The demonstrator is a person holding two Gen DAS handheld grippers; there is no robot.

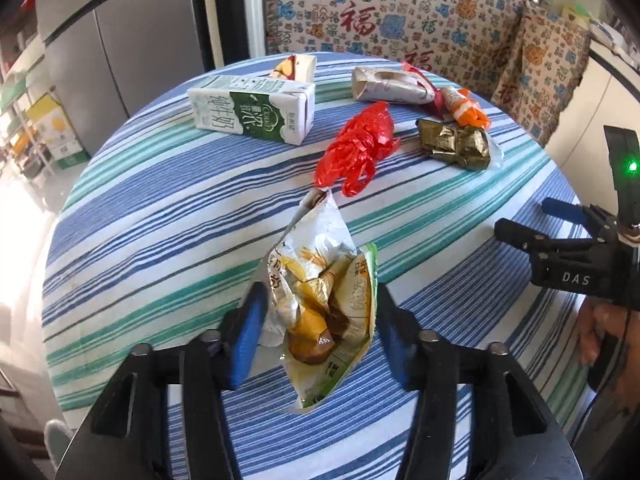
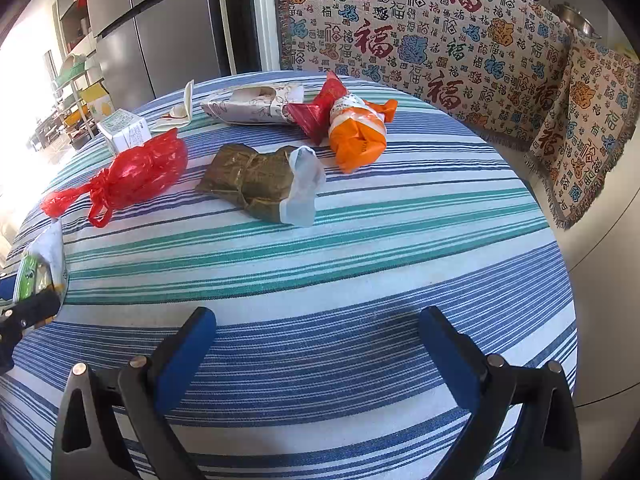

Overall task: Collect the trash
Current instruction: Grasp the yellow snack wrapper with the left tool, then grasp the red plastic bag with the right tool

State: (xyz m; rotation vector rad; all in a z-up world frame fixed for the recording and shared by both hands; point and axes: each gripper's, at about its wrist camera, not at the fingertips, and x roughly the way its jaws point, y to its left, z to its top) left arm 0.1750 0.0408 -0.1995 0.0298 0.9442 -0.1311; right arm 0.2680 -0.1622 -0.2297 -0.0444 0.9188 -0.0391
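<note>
1. Left gripper is up over the near part of the striped table, and a crumpled snack bag sits between its blue pads. The left pad looks to be against the foil; the right pad seems close to the bag's green edge, but whether the jaws are truly pinching or just bracketing it, I cannot tell.
2. The bag appears lifted off the cloth, standing tall with its torn silvery top pointing away from the camera. Light, crackly, slick film, I'd say: it will crush flat under pressure and could slide out, so a hold on the bunched middle beats the thin top flap.
3. Right gripper hovers low over the near blue stripes, jaws wide apart, nothing between them.
4. More trash waits farther out. The red bag is knotted and soft, easiest to pinch at the knot or a loop handle.
5. Just beside it, the leaf wrap with a clear film tail; limp, maybe greasy, best taken across the thick folded body.
6. Behind that, the orange bag touches a red wrapper and a paper sleeve. All look feather-light.
7. The milk carton lies on its side at the far left. Stiff walls, possibly dregs inside, so grip across the narrow faces and keep it level.
</note>
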